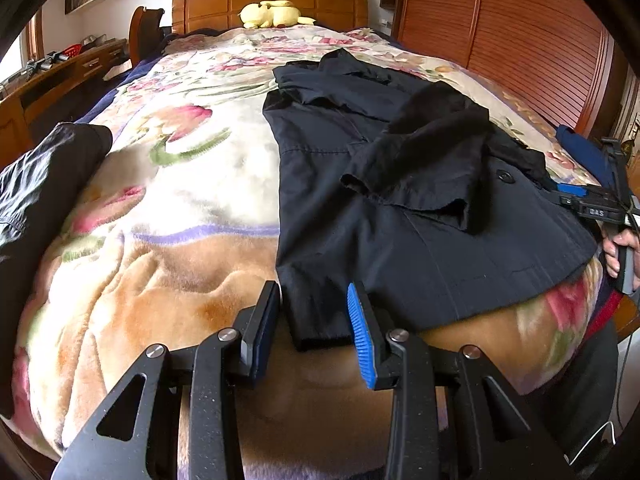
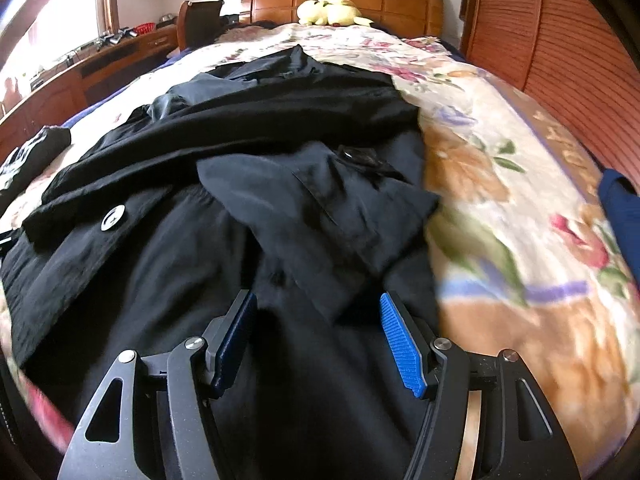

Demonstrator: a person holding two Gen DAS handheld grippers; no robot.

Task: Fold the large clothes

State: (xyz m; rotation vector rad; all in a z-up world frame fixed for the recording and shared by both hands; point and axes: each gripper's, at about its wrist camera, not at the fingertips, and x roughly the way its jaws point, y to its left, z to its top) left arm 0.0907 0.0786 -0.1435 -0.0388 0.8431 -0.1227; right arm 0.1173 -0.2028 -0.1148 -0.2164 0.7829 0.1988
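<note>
A large dark navy coat (image 1: 400, 208) lies lengthwise on the floral blanket (image 1: 168, 184), one sleeve folded across its body. My left gripper (image 1: 314, 312) is open, its fingers either side of the coat's near left hem corner. The right gripper shows at the coat's right edge in the left wrist view (image 1: 576, 196). In the right wrist view the coat (image 2: 200, 220) fills the middle, with a pale button (image 2: 113, 218) on a flap. My right gripper (image 2: 318, 316) is open just above the coat's near fabric, holding nothing.
A yellow plush toy (image 1: 272, 14) sits by the wooden headboard (image 1: 272, 0). Another dark garment (image 1: 44, 176) lies at the blanket's left edge. A blue cloth (image 2: 620, 208) lies at the right edge. A slatted wooden wardrobe (image 1: 520, 32) stands right, a desk (image 1: 60, 76) left.
</note>
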